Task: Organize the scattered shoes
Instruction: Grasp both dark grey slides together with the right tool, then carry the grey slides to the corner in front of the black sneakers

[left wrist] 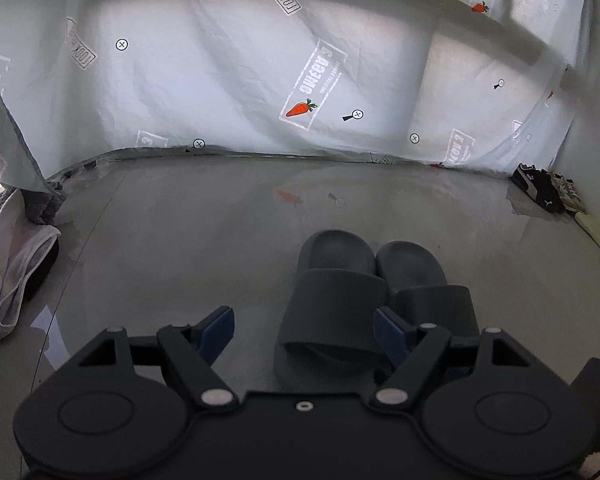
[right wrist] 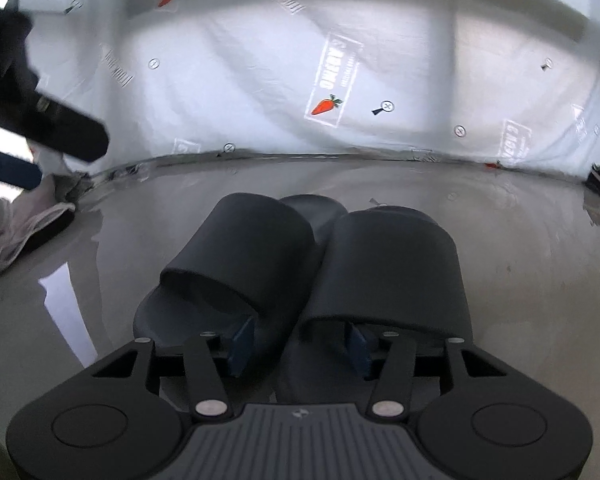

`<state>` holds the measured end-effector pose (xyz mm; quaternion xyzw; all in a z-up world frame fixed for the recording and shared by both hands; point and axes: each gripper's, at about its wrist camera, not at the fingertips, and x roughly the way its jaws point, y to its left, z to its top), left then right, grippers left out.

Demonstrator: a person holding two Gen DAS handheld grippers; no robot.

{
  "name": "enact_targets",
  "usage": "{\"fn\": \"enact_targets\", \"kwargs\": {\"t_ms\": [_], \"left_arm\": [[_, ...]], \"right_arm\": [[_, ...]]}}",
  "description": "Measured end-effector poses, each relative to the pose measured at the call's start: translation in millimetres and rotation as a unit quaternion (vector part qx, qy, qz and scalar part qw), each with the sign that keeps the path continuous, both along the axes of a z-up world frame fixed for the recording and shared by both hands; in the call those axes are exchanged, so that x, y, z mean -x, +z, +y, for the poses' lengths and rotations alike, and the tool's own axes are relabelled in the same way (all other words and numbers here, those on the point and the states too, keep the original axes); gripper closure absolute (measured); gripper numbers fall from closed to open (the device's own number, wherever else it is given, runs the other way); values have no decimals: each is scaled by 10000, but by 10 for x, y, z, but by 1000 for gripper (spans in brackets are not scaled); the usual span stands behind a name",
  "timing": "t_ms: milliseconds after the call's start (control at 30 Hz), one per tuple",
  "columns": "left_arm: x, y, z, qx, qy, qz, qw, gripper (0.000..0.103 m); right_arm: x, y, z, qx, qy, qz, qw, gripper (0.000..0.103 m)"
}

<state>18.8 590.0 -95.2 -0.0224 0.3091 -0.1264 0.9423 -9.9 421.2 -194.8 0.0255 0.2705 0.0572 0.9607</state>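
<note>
The left gripper (left wrist: pixel 304 330) is held low and level, its two blue-padded fingers (left wrist: pixel 216 330) spread wide apart with nothing clamped between them. The right gripper (right wrist: pixel 300 346) is also carried low and pointed forward, jaws parted, though less widely; its blue fingertips (right wrist: pixel 240 342) are seen just ahead of the black linkage arms. Up at the right gripper's far left, the left gripper's dark body (right wrist: pixel 40 120) is glimpsed, blurred.

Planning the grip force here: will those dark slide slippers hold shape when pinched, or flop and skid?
The dark slide slippers look thick and moulded, so probably springy yet shape-holding. The glossy floor suggests they would skid if pushed. The arched strap probably dents under the jaws.
</note>
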Motion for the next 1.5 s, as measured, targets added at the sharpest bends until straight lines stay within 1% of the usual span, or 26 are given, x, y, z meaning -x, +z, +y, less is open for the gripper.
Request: {"fn": "enact_targets", "kwargs": {"t_ms": [67,100,367,433,467,533,633,700,800,833,900,1033,1200,1333,1367,1433,1500], "left_arm": [[-5,-8,-6,-11,-40,18,10000,25],[-7,-13,-10,-17,-61,28,10000,25],[-22,-40,-22,-32,-210,100,9997,25],[-58,-37,14,-19,-205,113,9997,25],[-64,-36,23,-7,-189,114,9998,25],[-70,-39,35,21,-142,110,9998,25],[-82,-31,37,86,-96,104,9999,25],[-89,-22,28,163,-52,89,9998,25],[-114,4,-29,240,-33,35,9997,25],[-123,13,-49,266,-26,16,9996,25],[-142,32,-89,319,-13,-21,9995,25],[-199,114,-322,331,-160,-181,9992,25],[-300,164,-754,415,-476,-297,9976,25],[-338,215,-1348,554,-576,-395,9960,25],[-340,223,-1493,576,-572,-420,9958,25],[-338,222,-1691,622,-556,-415,9956,25],[-342,249,-2129,727,-475,-341,9956,25]], "right_arm": [[-1,-8,37,-2,-7,-22,10000,33],[-2,-17,62,21,-5,-32,10000,31],[-168,-114,149,174,-119,-103,9997,29],[-197,-127,142,184,-143,-161,9996,32],[-208,-132,128,180,-174,-192,9995,40],[-228,-141,99,175,-225,-249,9993,45],[-262,-115,64,211,-74,-254,9994,56],[-274,-91,47,196,-29,-269,9994,66],[-265,18,18,382,65,-411,9984,72],[-269,33,14,397,61,-434,9982,73],[-290,157,-57,445,43,-555,9975,75],[-353,330,-256,240,-13,-438,9988,75],[-202,636,-623,486,-271,-614,9966,75],[-69,836,-1016,676,-530,-752,9935,74],[-26,885,-1178,708,-624,-766,9926,74],[5,887,-1465,725,-757,-760,9916,74],[48,892,-1871,709,-905,-726,9907,73]]}}
